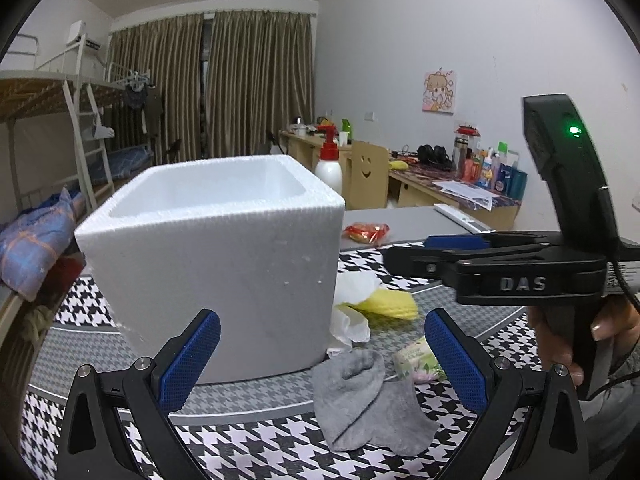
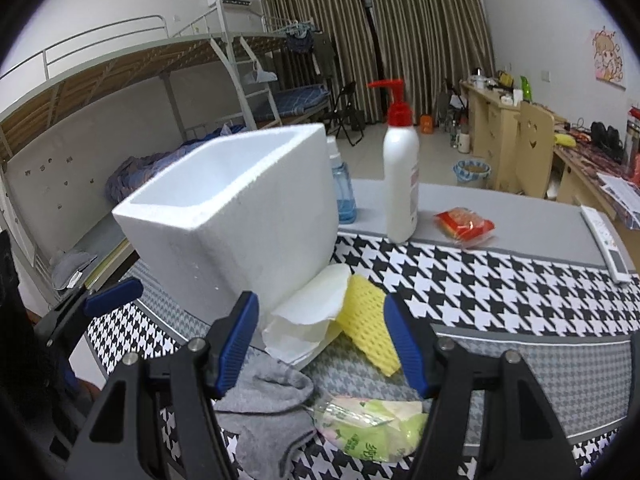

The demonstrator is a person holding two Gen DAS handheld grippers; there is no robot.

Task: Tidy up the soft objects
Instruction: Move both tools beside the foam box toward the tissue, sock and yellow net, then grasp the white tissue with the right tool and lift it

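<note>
Grey sock (image 1: 368, 400) just below the gaping left claw (image 1: 322, 364).

Right hand-held gripper (image 2: 320, 340) hangs wide apart above a grey sock (image 2: 264, 412) and tissue packet (image 2: 372, 428); foam box (image 2: 236, 216) stands far left.

The left gripper (image 1: 322, 360) fills the bottom of its own view, blue pads spread wide, holding nothing. The right gripper (image 2: 322, 342) is likewise spread and unloaded; a hand (image 1: 576, 332) grips its handle at right.
</note>
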